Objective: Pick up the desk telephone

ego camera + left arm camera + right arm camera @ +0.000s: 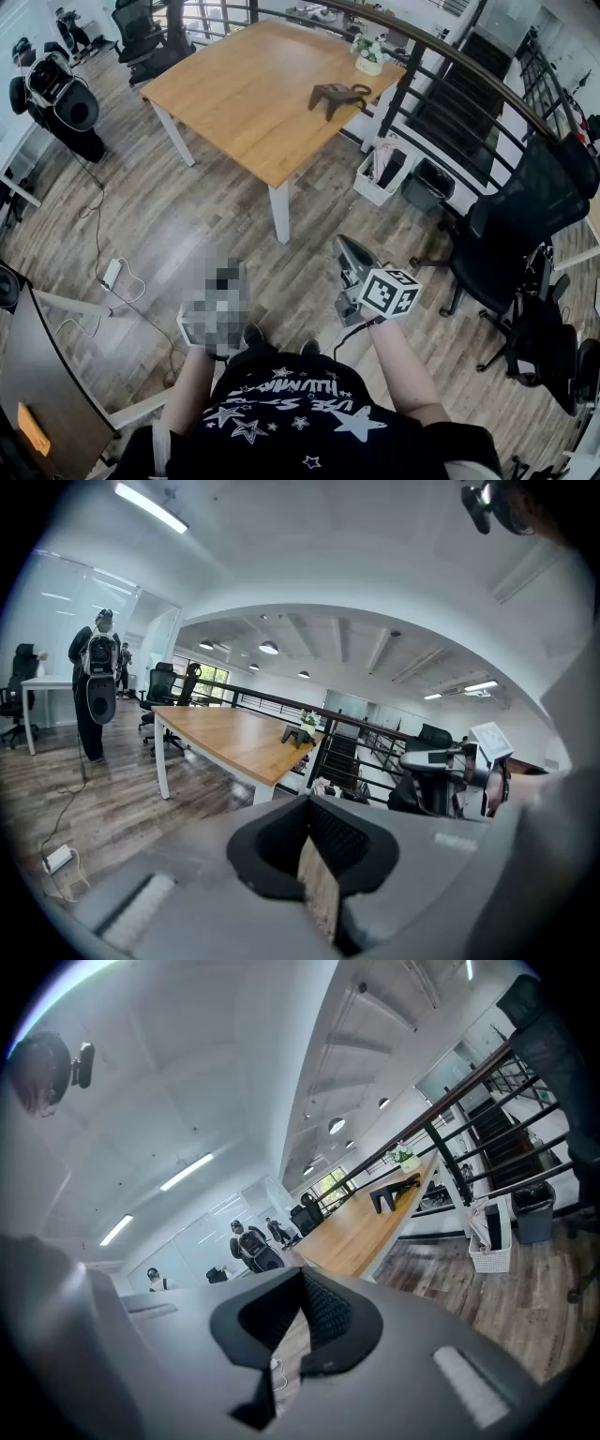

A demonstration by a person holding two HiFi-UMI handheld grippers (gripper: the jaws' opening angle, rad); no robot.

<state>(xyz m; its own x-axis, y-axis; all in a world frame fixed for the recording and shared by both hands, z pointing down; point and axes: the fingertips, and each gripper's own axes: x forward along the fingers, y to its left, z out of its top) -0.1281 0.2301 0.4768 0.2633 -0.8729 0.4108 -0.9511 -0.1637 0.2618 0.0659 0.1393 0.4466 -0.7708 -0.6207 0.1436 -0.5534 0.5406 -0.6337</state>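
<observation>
**Telephone far ahead on the table, both my grippers shut and empty**

The black desk telephone sat on the light wooden table with white legs, close to its far right corner and near a small potted plant in a pale pot. It lay ahead of me and a little to the right, well apart from both tools, with bare plank floor between us. I judged its long axis to run across my line of approach, roughly left to right. My right gripper was on the nearer side, so it seemed the likelier one to reach with. Its black pads met at the tip with nothing between them. My left gripper was likewise closed on nothing.

The head view alone showed where the telephone sat on the tabletop and the gap I had to cross, but a mosaic patch covered my left gripper there. The gripper views showed the telephone in side profile, raised on a sloping base.
</observation>
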